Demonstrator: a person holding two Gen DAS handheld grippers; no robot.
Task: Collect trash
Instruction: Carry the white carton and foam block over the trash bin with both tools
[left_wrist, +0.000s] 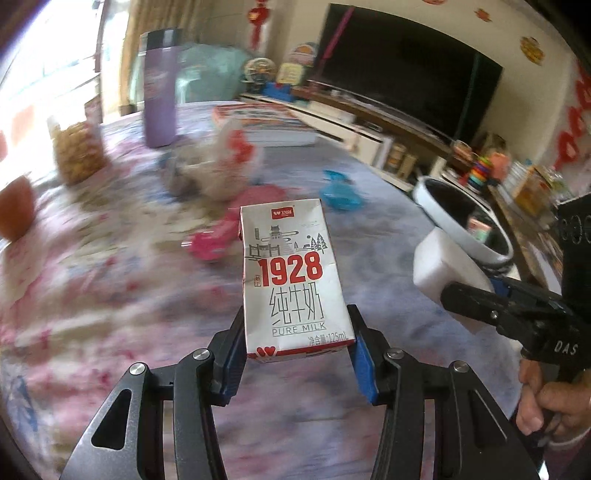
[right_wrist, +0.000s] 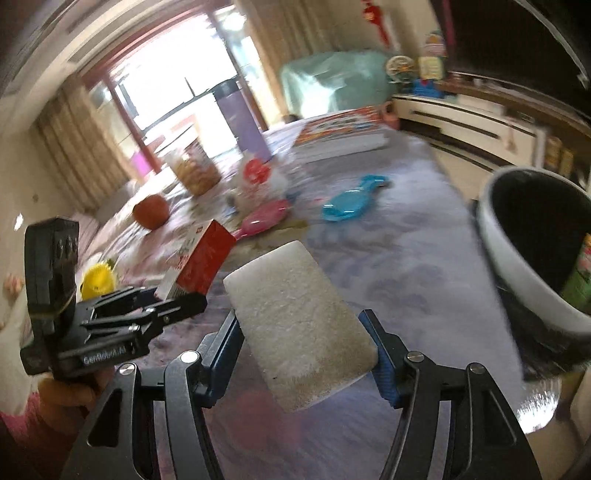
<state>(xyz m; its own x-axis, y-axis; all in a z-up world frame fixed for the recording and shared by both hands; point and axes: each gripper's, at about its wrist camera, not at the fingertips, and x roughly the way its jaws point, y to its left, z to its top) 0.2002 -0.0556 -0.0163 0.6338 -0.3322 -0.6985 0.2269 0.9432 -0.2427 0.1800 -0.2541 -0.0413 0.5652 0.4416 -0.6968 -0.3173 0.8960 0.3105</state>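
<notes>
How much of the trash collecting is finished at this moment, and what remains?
Done: the white bin already holds a colourful package. In hand: the left tongs grip a milk carton, and the right tongs grip a white sponge block, neither dropped in yet. Left: a crumpled wrapper remains on the table.

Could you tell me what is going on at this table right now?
A person is clearing trash with a handheld gripper in each hand. The left gripper is shut on a small milk carton, and the right gripper is shut on a white foam block. Both are held above the table, near a white-rimmed bin at its right edge that already holds something.
</notes>
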